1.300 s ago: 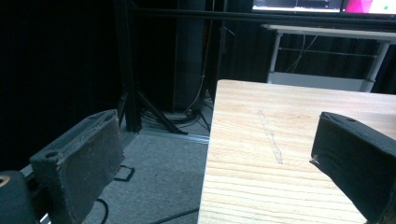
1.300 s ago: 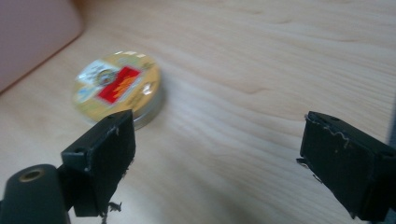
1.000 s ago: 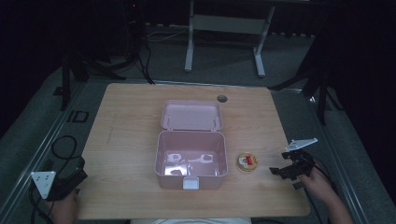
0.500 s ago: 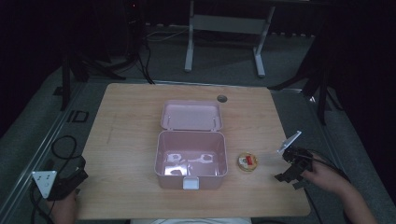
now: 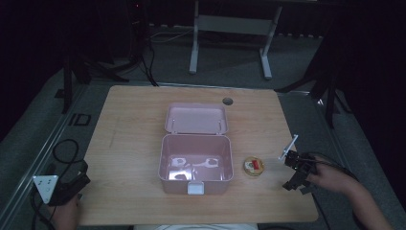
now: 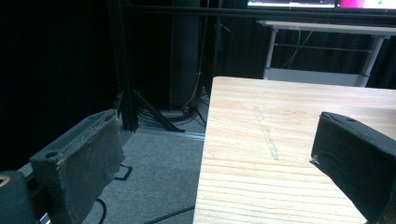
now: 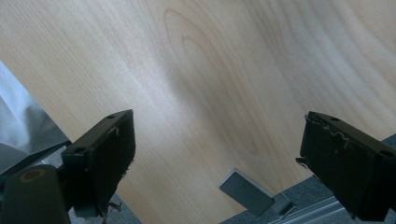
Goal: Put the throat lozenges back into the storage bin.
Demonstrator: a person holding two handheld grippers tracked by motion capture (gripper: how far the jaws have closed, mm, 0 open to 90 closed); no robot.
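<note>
Right gripper [image 5: 293, 178]: jaws wide, empty, near round tin [image 5: 253, 166] | Left gripper [image 5: 67, 188]: jaws wide, empty, table's [image 5: 129, 134] corner | Pink box [image 5: 196, 163]: open

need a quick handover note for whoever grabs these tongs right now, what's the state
Left tongs: open, empty, parked at the table's near-left corner.
Right tongs: open, empty, over the table's right side, just right of the small round item.
Pink box: mid-table, lid open and folded back; pale reflections on its floor, contents unclear.
Done: box open.
Left, likely: grip the round item with the right tongs and place it in the box, then close the lid.
</note>
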